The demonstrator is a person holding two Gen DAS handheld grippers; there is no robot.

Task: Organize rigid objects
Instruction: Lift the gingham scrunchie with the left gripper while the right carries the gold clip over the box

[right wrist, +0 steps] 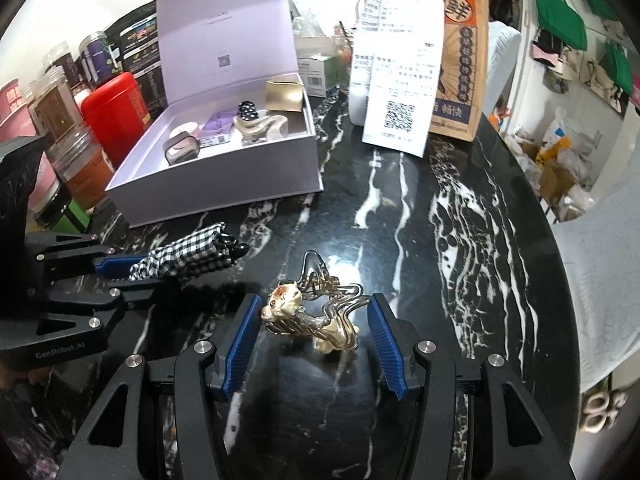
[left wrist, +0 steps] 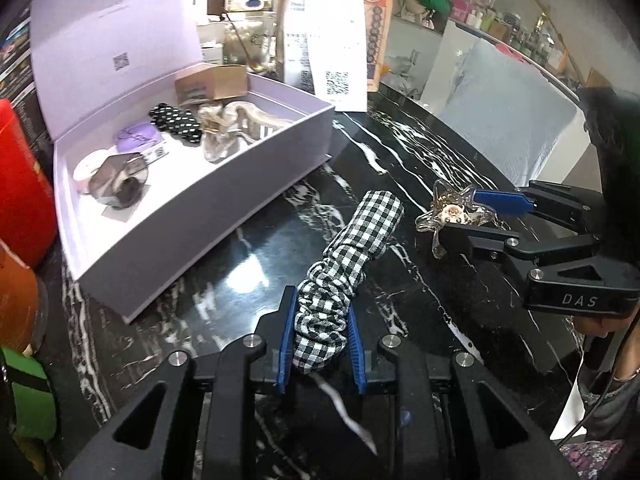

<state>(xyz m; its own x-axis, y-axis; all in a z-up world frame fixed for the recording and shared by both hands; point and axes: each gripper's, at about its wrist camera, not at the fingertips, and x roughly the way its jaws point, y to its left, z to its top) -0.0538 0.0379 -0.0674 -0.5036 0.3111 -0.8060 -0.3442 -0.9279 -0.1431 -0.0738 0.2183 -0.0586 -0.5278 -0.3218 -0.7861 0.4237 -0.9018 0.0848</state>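
Presumably bound for the open lilac box [right wrist: 224, 168], we clamp the checked hair tie [left wrist: 340, 280] in the left hand-held gripper [left wrist: 322, 344]; the right hand-held gripper [right wrist: 312, 340] seemingly pinches the clear star clip [right wrist: 316, 312] above the desk [right wrist: 400, 240].

The left tongs [left wrist: 322, 334] clamp a black-and-white checked scrunchie clip [left wrist: 347, 264] above the black marbled bench [left wrist: 420, 152]. To the right, the right tongs [left wrist: 464, 210] grip a clear star-shaped hair claw [left wrist: 444, 210]. Far left stands an open lilac box [left wrist: 192, 216] holding small items.
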